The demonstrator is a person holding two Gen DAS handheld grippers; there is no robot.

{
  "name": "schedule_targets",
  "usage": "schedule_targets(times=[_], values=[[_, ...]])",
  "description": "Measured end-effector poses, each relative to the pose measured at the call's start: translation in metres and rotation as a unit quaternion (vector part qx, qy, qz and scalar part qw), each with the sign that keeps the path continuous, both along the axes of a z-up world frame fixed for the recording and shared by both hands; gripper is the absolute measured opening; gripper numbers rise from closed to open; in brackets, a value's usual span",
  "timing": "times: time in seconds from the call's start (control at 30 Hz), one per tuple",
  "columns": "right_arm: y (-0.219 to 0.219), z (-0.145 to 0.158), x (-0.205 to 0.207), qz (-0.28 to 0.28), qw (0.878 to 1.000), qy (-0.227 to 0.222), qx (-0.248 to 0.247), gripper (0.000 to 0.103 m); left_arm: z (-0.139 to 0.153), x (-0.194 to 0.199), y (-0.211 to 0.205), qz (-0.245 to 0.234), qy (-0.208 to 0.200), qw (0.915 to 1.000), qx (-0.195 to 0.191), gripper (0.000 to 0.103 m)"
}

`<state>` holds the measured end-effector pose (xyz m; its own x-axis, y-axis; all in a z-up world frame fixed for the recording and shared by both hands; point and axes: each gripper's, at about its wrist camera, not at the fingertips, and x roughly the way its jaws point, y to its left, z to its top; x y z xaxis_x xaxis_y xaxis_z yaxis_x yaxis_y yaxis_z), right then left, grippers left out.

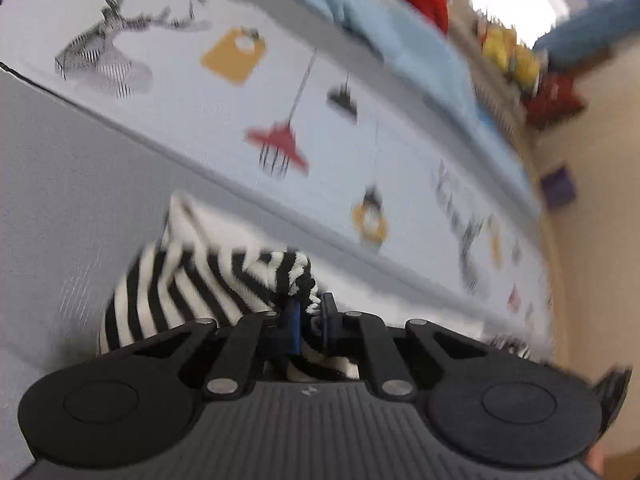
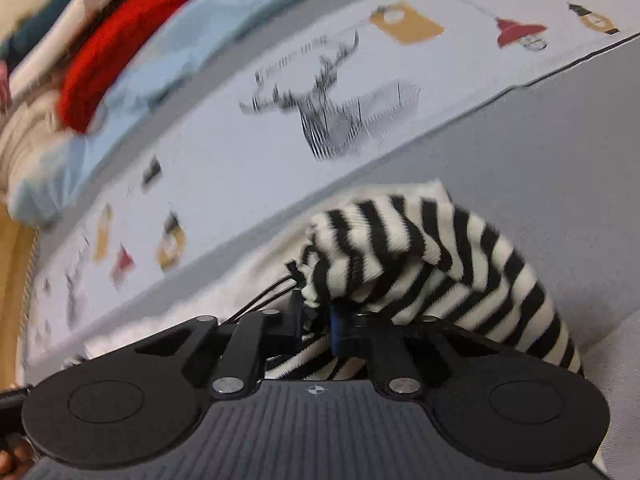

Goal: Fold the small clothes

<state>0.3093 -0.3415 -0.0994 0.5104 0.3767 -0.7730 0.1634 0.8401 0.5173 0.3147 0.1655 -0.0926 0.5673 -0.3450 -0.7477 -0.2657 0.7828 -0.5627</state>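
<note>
A small black-and-white striped garment (image 1: 192,288) is bunched up and lifted over a grey surface (image 1: 60,200). My left gripper (image 1: 311,312) is shut on one edge of it, with cloth pinched between the blue pads. In the right wrist view the same striped garment (image 2: 440,264) hangs to the right of my right gripper (image 2: 316,312), which is shut on another edge of it. Thin black cords (image 2: 264,296) trail from the cloth to the left of the right gripper. Both views are motion-blurred.
A white sheet printed with a deer (image 2: 332,120) and coloured lamps (image 1: 280,140) lies beyond the grey surface. A pale blue cloth (image 2: 160,52) and a red garment (image 2: 116,48) lie at the far edge. A tan floor (image 1: 600,240) shows at the right.
</note>
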Motion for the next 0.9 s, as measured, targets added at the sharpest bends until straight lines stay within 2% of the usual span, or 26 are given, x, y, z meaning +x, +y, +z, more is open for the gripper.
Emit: schedule_targets(times=[0.1,0.17,0.27,0.43,0.53,0.57,0.6,0.67,0.73,0.8,0.83,0.9], values=[[-0.013,0.024,0.003,-0.034,0.995,-0.070,0.060,0.011,0.006,0.009,0.010,0.032,-0.038,0.9986,-0.019,0.010],[-0.016,0.032,0.008,-0.046,0.990,-0.103,0.080,0.011,0.009,0.016,0.009,0.044,-0.054,0.9975,-0.010,0.010],[-0.013,0.027,0.020,-0.054,0.989,-0.103,0.092,0.011,0.007,0.026,0.006,0.056,-0.053,0.9970,0.000,0.010],[-0.004,0.010,0.046,-0.066,0.991,-0.079,0.083,0.011,-0.008,0.040,0.011,0.076,-0.027,0.9967,-0.012,0.011],[0.001,0.002,0.054,-0.079,0.991,-0.072,0.075,0.012,-0.022,0.045,0.018,0.082,0.003,0.9959,-0.038,0.022],[0.003,-0.002,0.056,-0.084,0.992,-0.067,0.067,0.014,-0.026,0.046,0.020,0.080,0.017,0.9956,-0.046,0.036],[0.004,-0.006,0.058,-0.087,0.993,-0.059,0.058,0.018,-0.027,0.046,0.021,0.078,0.023,0.9954,-0.050,0.044],[0.005,-0.014,0.059,-0.086,0.995,-0.034,0.041,0.025,-0.021,0.042,0.025,0.063,0.024,0.9961,-0.057,0.047],[0.003,-0.018,0.056,-0.075,0.996,-0.014,0.049,0.028,-0.011,0.036,0.027,0.039,0.017,0.9971,-0.063,0.048],[0.004,-0.008,0.050,-0.058,0.997,-0.023,0.042,0.034,0.000,0.029,0.024,0.001,0.006,0.9980,-0.063,0.054],[0.006,-0.001,0.046,-0.042,0.998,-0.034,0.033,0.041,0.004,0.026,0.020,-0.021,0.004,0.9981,-0.058,0.054],[0.014,0.013,0.036,0.008,0.998,-0.055,0.016,0.045,0.007,0.020,0.008,-0.068,0.006,0.9968,-0.043,0.054]])
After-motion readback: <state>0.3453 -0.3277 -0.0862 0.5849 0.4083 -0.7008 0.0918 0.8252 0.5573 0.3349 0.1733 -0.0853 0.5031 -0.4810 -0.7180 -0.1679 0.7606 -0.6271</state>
